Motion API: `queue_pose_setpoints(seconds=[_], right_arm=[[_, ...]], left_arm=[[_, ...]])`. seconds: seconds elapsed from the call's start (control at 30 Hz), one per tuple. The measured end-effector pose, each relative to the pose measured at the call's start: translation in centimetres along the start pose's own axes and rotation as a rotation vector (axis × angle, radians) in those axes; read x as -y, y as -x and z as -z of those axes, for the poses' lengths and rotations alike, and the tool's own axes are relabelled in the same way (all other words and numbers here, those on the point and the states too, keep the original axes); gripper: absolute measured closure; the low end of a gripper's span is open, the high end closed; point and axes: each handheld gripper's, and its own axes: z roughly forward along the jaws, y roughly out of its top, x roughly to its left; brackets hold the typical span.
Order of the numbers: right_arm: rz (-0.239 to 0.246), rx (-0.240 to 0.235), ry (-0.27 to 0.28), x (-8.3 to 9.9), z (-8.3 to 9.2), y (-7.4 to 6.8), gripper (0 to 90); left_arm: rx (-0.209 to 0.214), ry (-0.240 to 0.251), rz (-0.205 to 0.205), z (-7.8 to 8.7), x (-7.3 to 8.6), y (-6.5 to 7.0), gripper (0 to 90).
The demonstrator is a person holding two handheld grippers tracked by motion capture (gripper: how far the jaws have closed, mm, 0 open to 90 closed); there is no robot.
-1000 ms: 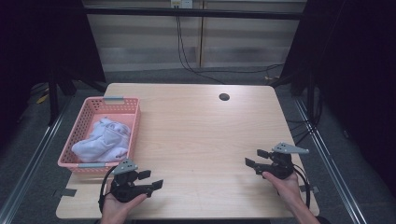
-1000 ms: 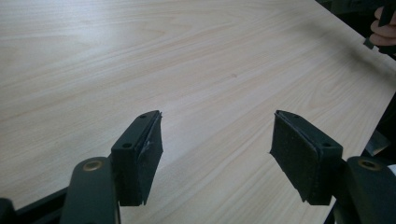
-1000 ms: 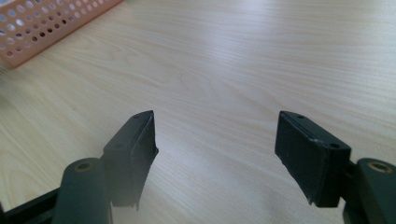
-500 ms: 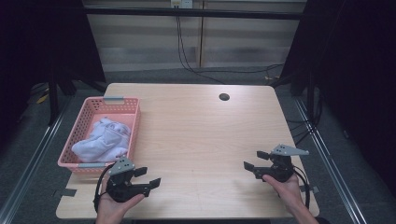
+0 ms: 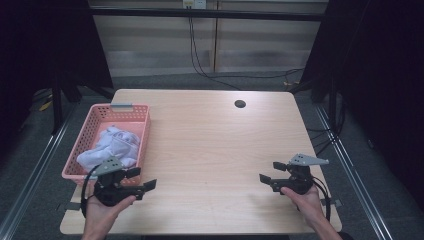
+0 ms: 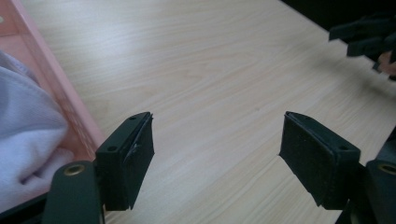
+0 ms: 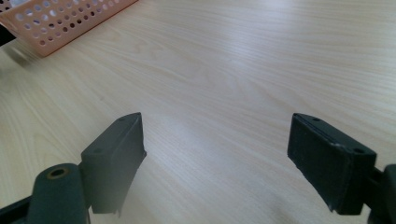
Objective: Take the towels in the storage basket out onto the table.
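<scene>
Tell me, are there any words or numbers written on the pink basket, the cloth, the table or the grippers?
No text can be read in these pictures.
Pink basket: plain plastic with holes, no label visible.
White cloth in the basket: no print to be seen.
Wooden table: bare wood grain, with a dark round hole.
Left gripper and right gripper: black, no markings visible.

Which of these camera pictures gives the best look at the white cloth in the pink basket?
The high view: there the whole white cloth lies bunched inside the pink basket. The left gripper view catches just a fuzzy close-up corner of it at the picture's left edge. The right gripper view shows a corner of the basket's holed wall, not the cloth.
</scene>
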Motion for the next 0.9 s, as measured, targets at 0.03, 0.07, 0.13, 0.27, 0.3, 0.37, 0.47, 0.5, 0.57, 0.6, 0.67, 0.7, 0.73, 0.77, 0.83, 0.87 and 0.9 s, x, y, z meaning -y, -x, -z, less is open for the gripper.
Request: queue_pose_setpoints(seconds=[0.03, 0.07, 0.13, 0.27, 0.3, 0.37, 0.47, 0.5, 0.57, 0.6, 0.67, 0.7, 0.73, 0.77, 0.83, 0.87, 0.9], right_arm=[[-0.002, -0.009, -0.007, 0.0, 0.0, 0.0, 18.2], [0.003, -0.018, -0.014, 0.0, -0.2, -0.1, 18.2], [0.007, -0.026, -0.016, 0.0, -0.3, -0.2, 18.2], [0.010, -0.027, -0.024, -0.1, -0.4, -0.3, 18.2], [0.010, -0.027, -0.024, -0.1, -0.4, -0.3, 18.2], [0.021, -0.033, -0.036, 0.0, -0.5, -0.3, 18.1], [0.031, -0.043, -0.035, 0.0, -0.6, -0.5, 18.1], [0.030, -0.045, -0.037, 0.0, -0.6, -0.5, 18.0], [0.032, -0.049, -0.041, 0.0, -0.6, -0.5, 18.1], [0.035, -0.049, -0.044, 0.0, -0.6, -0.5, 18.5], [0.041, -0.051, -0.044, 0.0, -0.7, -0.5, 18.6], [0.041, -0.051, -0.044, 0.0, -0.7, -0.6, 18.7], [0.036, -0.050, -0.046, 0.0, -0.7, -0.6, 18.7], [0.037, -0.054, -0.047, 0.0, -0.7, -0.6, 18.6], [0.038, -0.056, -0.047, 0.0, -0.8, -0.6, 17.9], [0.038, -0.056, -0.047, 0.0, -0.8, -0.6, 17.9], [0.039, -0.063, -0.045, 0.0, -0.8, -0.6, 17.6]], left_arm=[[-0.007, -0.012, -0.008, 0.3, -0.3, -0.4, 25.0], [-0.016, -0.031, -0.025, 0.7, -0.6, -1.0, 25.4], [-0.052, -0.049, -0.039, 1.1, -0.9, -1.5, 26.2], [-0.112, -0.069, -0.038, 1.8, -1.7, -2.7, 26.1], [-0.112, -0.069, -0.038, 1.8, -1.7, -2.7, 26.3], [-0.136, -0.096, -0.049, 2.3, -2.4, -3.7, 25.5], [-0.168, -0.114, -0.052, 2.9, -3.2, -4.4, 24.6], [-0.184, -0.131, -0.060, 3.1, -3.4, -4.7, 25.3], [-0.194, -0.135, -0.052, 3.2, -3.7, -5.0, 23.3], [-0.196, -0.153, -0.047, 3.5, -4.1, -5.9, 22.7], [-0.216, -0.155, -0.036, 3.7, -4.5, -6.8, 20.9], [-0.216, -0.155, -0.036, 3.7, -4.5, -6.8, 19.3], [-0.252, -0.164, -0.021, 4.0, -4.7, -7.8, 17.9], [-0.252, -0.173, -0.015, 4.1, -4.8, -8.3, 16.3], [-0.244, -0.174, -0.006, 4.1, -4.8, -8.7, 16.2], [-0.243, -0.186, -0.002, 4.1, -4.8, -9.1, 16.2], [-0.253, -0.196, 0.005, 4.0, -4.8, -9.6, 16.0]])
